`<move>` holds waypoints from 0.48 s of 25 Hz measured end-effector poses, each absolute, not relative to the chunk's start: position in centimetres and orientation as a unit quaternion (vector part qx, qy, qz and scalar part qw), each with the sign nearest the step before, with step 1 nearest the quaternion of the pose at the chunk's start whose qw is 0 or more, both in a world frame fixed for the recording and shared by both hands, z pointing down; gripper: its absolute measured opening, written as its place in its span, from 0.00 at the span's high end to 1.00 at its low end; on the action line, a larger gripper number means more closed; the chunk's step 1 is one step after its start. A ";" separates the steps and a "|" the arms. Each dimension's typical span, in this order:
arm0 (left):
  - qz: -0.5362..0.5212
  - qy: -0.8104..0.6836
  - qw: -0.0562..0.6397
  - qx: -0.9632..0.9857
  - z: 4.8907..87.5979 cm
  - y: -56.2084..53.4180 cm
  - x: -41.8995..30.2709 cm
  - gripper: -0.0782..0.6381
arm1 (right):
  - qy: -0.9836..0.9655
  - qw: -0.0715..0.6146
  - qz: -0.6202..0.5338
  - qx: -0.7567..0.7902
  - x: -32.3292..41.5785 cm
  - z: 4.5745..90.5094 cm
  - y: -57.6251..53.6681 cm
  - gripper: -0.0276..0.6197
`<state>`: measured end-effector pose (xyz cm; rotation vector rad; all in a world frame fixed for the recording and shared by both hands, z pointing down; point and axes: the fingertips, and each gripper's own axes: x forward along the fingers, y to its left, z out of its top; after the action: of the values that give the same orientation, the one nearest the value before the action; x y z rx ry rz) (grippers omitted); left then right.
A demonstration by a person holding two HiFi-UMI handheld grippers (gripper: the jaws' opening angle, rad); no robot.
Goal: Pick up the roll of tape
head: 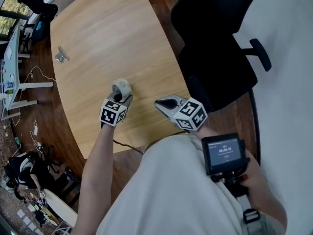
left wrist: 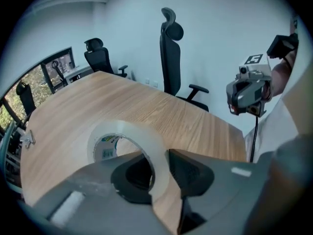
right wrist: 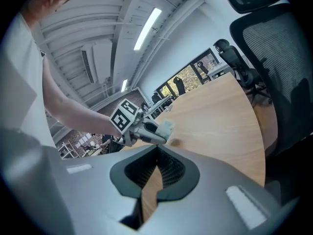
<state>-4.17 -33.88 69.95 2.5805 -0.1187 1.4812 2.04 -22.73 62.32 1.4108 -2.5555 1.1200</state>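
The roll of tape (head: 121,88) is a clear ring with a printed core. My left gripper (head: 119,96) is shut on it over the wooden table (head: 107,33). In the left gripper view the roll of tape (left wrist: 128,136) has one jaw of the left gripper (left wrist: 159,168) inside the ring and the other outside, pinching its wall. The right gripper view shows the tape (right wrist: 166,128) held just above the tabletop, with a shadow below it. My right gripper (head: 161,103) hovers near the table's near edge, to the right of the tape, shut and empty, as the right gripper view (right wrist: 157,148) confirms.
A black office chair (head: 215,43) stands close at the table's right side. A small metal clip (head: 61,55) lies at the far left of the table. More chairs (left wrist: 168,58) stand along the far side. A cable (head: 128,147) hangs by the near edge.
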 end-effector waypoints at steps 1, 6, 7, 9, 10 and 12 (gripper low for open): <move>0.478 -0.043 0.090 0.872 69.2 -33.1 -4.1 0.74 | -0.817 0.010 0.358 0.452 1.8 62.0 -22.1 0.95; 0.369 -0.074 0.154 0.914 65.0 -30.5 -4.8 0.74 | -0.826 0.022 0.344 0.446 0.5 60.4 -21.4 0.95; 0.351 -0.081 0.166 0.918 64.4 -29.9 -5.2 0.74 | -0.829 0.025 0.339 0.444 0.2 60.2 -21.4 0.95; 0.318 -0.098 0.191 0.923 63.4 -28.5 -6.1 0.74 | -0.835 0.030 0.330 0.440 -0.2 59.8 -21.0 0.95; 0.302 -0.106 0.203 0.925 62.9 -27.8 -6.5 0.74 | -0.837 0.032 0.326 0.438 -0.3 59.6 -20.8 0.95; 0.271 -0.118 0.221 0.929 61.8 -26.4 -7.4 0.74 | -0.841 0.037 0.319 0.435 -0.6 59.1 -20.5 0.95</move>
<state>-7.36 -26.38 61.76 2.5681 -0.3269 0.7504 -0.59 -20.50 59.05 1.3366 -2.5826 0.9795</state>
